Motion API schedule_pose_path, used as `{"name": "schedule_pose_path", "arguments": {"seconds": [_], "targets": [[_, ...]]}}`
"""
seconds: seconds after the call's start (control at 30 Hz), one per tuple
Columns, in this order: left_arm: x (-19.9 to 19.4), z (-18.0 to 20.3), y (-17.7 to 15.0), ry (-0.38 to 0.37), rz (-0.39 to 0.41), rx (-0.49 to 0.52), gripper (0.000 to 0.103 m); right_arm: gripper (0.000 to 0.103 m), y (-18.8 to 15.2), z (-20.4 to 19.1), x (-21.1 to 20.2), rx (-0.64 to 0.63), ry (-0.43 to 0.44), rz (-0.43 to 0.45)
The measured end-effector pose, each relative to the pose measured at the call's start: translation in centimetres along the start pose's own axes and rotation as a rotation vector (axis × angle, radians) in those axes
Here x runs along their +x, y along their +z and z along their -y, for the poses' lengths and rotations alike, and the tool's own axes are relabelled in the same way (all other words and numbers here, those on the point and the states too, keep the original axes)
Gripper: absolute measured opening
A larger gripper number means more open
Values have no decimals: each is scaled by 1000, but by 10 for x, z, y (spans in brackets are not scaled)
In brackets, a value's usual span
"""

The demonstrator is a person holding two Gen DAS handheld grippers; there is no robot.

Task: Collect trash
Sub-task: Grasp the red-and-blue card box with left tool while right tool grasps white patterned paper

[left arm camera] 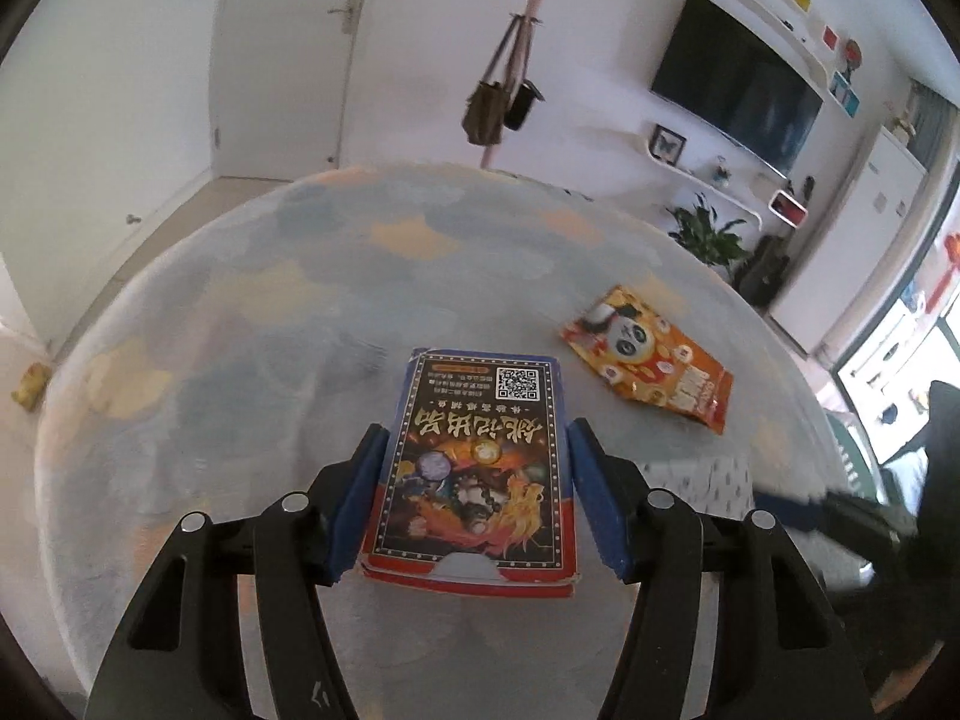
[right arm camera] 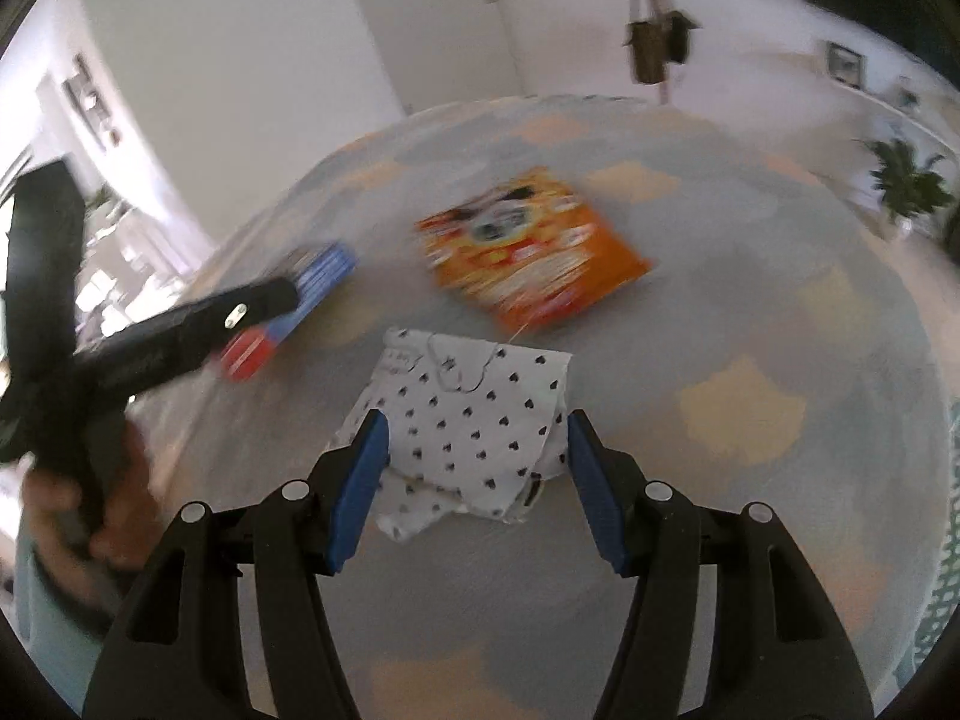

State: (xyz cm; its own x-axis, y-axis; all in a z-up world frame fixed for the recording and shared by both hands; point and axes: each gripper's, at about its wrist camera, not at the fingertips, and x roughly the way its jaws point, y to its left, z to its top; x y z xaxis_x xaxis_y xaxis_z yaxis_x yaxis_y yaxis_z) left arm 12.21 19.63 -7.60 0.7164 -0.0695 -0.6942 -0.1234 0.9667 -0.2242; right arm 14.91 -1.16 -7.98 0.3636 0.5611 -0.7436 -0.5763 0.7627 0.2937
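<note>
A printed card box (left arm camera: 474, 468), dark with a red and blue border and a QR code, sits between my left gripper's (left arm camera: 477, 438) blue pads, which press on its two long sides. The right wrist view shows that gripper (right arm camera: 288, 300) in a person's hand (right arm camera: 78, 516), with the box (right arm camera: 318, 276) blurred. My right gripper (right arm camera: 474, 426) is shut on a crumpled white paper bag (right arm camera: 468, 420) printed with small black hearts. The bag (left arm camera: 702, 480) also shows at the right of the left view. An orange panda snack pouch (left arm camera: 648, 360) (right arm camera: 528, 246) lies flat on the rug beyond both grippers, touched by neither.
Everything lies over a round pastel rug (left arm camera: 270, 312) on a pale floor. A small yellow scrap (left arm camera: 33, 387) lies off the rug at the left. A pink coat stand with bags (left arm camera: 498, 102), a potted plant (left arm camera: 711, 234) and a wall TV (left arm camera: 738, 90) stand behind.
</note>
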Motion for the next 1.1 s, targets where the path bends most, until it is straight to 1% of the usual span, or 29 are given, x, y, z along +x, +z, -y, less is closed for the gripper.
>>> {"name": "schedule_pose_path", "arguments": {"seconds": [0.07, 0.13, 0.2, 0.27, 0.33, 0.37, 0.43, 0.47, 0.5, 0.57, 0.6, 0.63, 0.67, 0.73, 0.77, 0.83, 0.87, 0.93, 1.0, 1.1], "targets": [[-3, 2, 0, 19, 12, 23, 59, 57, -8, -13, -5, -40, 47, -18], [-4, 3, 0, 10, 18, 21, 59, 57, -12, -16, -13, -50, 48, -10], [-5, 4, 1, 2, 21, 14, 59, 57, -12, -11, -18, -53, -4, 6], [-5, 3, 2, -5, 29, 7, 59, 57, -7, -7, -14, -73, -54, 7], [-7, 1, 0, -19, 33, 0, 59, 57, -1, -4, -6, -97, -86, 9], [-7, 0, -2, -24, 32, -5, 59, 59, 2, -4, -2, -108, -81, 10], [-7, -1, -3, -31, 32, -12, 59, 65, 5, -4, 12, -123, -68, -11], [-8, -2, -4, -36, 34, -13, 59, 67, 5, -11, 13, -159, -88, 3], [-8, -2, -4, -41, 37, -13, 59, 69, 5, -19, 17, -195, -104, -2], [-10, -1, -4, -44, 42, -8, 59, 69, 3, -30, 23, -256, -119, -4], [-9, -1, -5, -42, 40, -5, 59, 68, 2, -33, 24, -265, -110, -5], [-8, 1, -5, -38, 37, 2, 59, 59, 0, -35, 23, -262, -98, -2], [-8, 2, -4, -35, 37, 8, 59, 45, -1, -36, 21, -258, -80, 3], [-8, 3, -4, -32, 38, 16, 59, 28, -5, -36, 18, -255, -82, 12], [-8, 3, -4, -33, 38, 16, 59, 17, -7, -34, 15, -243, -61, 14], [-8, 3, -4, -30, 39, 12, 59, 9, -8, -33, 14, -226, -17, 22], [-8, 3, -4, -29, 40, 8, 59, 8, -9, -33, 10, -221, -9, 31], [-8, 2, -3, -27, 41, -6, 59, 5, -11, -36, 5, -215, 14, 50], [-9, 2, -3, -25, 48, -12, 59, 4, -14, -39, -3, -214, 48, 80], [-12, 9, -4, -20, 65, 12, 59, 3, -19, -40, -22, -206, 41, 124]]}}
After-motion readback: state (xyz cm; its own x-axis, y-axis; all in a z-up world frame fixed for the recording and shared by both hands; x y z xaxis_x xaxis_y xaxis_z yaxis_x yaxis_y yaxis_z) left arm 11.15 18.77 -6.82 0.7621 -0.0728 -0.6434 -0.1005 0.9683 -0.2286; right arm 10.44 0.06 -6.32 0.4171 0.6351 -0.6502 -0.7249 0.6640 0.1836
